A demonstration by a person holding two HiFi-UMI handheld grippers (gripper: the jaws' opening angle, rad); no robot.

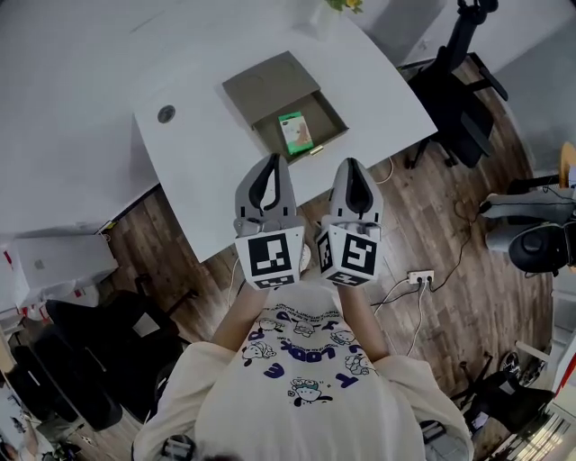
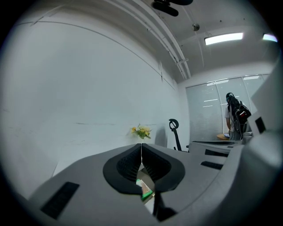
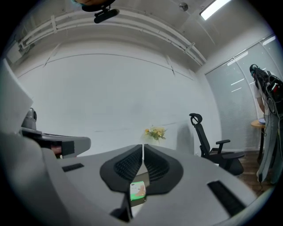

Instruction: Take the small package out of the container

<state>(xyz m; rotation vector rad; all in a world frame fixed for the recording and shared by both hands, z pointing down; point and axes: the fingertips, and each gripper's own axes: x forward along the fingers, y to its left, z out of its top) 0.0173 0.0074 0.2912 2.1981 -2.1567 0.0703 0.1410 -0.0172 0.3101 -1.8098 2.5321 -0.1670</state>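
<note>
A flat brown cardboard container (image 1: 270, 88) lies on the white table (image 1: 207, 171), with its drawer tray (image 1: 335, 119) pulled out toward me. The small green and white package (image 1: 295, 132) lies inside the tray. My left gripper (image 1: 274, 158) hovers over the table's near edge, just short of the tray, jaws shut and empty. My right gripper (image 1: 352, 163) hangs beside it, also shut and empty. In the left gripper view the package (image 2: 145, 189) peeks out below the closed left gripper (image 2: 141, 152). In the right gripper view the package (image 3: 138, 190) shows under the closed right gripper (image 3: 143, 152).
Yellow flowers (image 1: 342, 4) stand at the table's far edge, and a round cable grommet (image 1: 166, 113) sits at its left. A black office chair (image 1: 454, 99) stands to the right, a power strip (image 1: 420, 277) lies on the wood floor. A person (image 2: 234, 115) stands far right.
</note>
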